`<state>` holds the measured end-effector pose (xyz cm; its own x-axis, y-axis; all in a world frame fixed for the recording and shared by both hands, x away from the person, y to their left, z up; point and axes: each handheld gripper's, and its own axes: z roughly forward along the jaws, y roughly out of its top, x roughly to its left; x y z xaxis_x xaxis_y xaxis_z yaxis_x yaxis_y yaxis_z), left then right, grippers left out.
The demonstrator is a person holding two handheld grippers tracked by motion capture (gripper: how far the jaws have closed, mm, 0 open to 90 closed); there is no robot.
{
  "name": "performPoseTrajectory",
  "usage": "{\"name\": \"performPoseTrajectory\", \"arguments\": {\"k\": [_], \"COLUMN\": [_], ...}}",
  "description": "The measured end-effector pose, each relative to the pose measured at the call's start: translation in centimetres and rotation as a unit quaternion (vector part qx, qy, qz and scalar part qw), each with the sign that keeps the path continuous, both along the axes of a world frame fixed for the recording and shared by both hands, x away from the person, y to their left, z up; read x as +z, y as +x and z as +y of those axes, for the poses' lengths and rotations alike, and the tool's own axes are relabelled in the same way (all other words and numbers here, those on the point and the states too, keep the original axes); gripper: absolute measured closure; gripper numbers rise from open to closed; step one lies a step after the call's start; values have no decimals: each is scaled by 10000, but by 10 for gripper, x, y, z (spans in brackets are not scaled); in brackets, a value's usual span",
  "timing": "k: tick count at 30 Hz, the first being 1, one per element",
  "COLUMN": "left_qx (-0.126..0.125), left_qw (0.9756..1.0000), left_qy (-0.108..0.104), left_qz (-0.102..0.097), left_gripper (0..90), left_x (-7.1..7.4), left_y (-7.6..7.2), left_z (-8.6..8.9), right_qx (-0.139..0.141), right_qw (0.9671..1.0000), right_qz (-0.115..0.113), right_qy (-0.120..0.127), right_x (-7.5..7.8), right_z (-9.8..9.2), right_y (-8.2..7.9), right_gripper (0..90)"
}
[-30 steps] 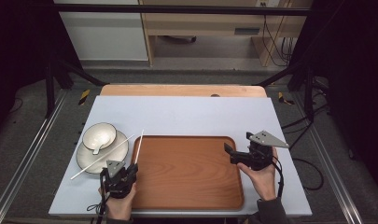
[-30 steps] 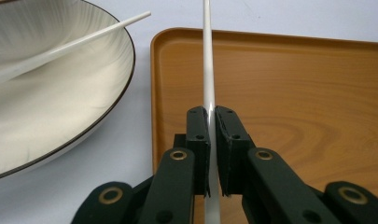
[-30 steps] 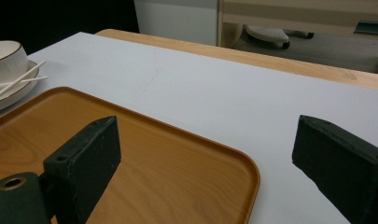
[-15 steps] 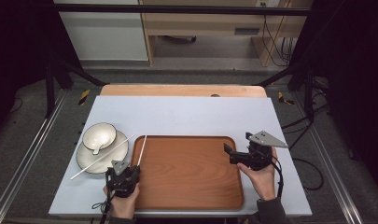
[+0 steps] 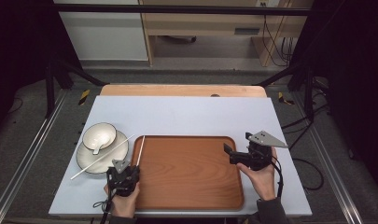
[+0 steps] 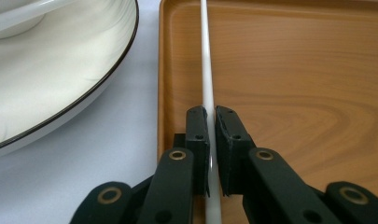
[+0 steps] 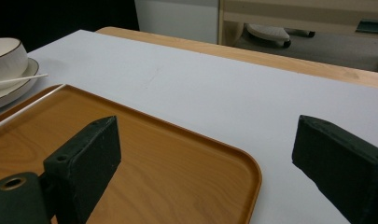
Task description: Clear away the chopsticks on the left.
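overhead camera faces down; gripper cameras sit low, all sharing the tray [image 5: 186,172].

Two chopsticks [image 5: 101,158], one tray [image 5: 186,170] (wooden)

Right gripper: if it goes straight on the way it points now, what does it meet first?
Probably nothing soon. The open right gripper points over the tray's far corner and bare white tabletop, toward the far wooden edge; its height is unclear.

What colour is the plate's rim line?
A thin dark line on the white plate; the left gripper view shows it best.
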<state>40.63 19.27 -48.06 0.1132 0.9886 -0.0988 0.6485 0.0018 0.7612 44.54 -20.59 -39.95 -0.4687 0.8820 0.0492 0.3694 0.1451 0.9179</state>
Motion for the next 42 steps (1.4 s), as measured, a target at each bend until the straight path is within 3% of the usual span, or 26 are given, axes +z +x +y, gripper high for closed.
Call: {"name": "performPoseTrajectory", "arguments": {"k": [7,10,16,19,20,22,25,29,30,31,33,37,42], "left_qx": [-55,-141,-568,-852,-1090,-1200,-1612,-1936,-2064,-2128,-2175,-2393,-2637], "left_qw": [10000,9998,9974,9946,9913,9899,9838,9780,9751,9736,9729,9685,9621], "left_qy": [13,-9,-263,-322,-406,-371,-426,-13,112,91,-88,74,109], "left_qz": [-2,-119,-359,-498,-620,-656,-657,-775,-802,-821,-782,-681,-688], "left_gripper": [807,765,671,601,583,564,498,444,425,409,381,355,304], "left_x": [1,6,27,40,48,52,64,74,75,75,73,70,69], "left_y": [0,-1,-5,-3,-1,0,6,12,14,16,20,25,25], "left_z": [-1,-1,3,6,9,10,14,15,15,15,14,13,23], "right_qx": [-16,-18,-30,-39,-45,-47,-58,-59,-50,-56,-49,-48,-55], "right_qw": [10000,10000,10000,10000,9999,9999,9999,9999,9999,9999,9999,9999,9999], "right_qz": [3,-11,-26,-33,-31,-31,-34,-51,-43,-45,-59,-80,-74], "right_qy": [27,31,51,84,90,88,99,106,117,105,124,117,120], "right_x": [1,1,2,2,2,2,2,3,3,3,4,4,4], "right_z": [0,-1,-2,-3,-3,-3,-3,-3,-3,-3,-4,-4,-4], "right_y": [0,-1,-1,-2,-2,-2,-2,-2,-2,-2,-3,-3,-3], "right_gripper": [81,81,80,80,80,79,79,79,79,79,79,79,79]}}
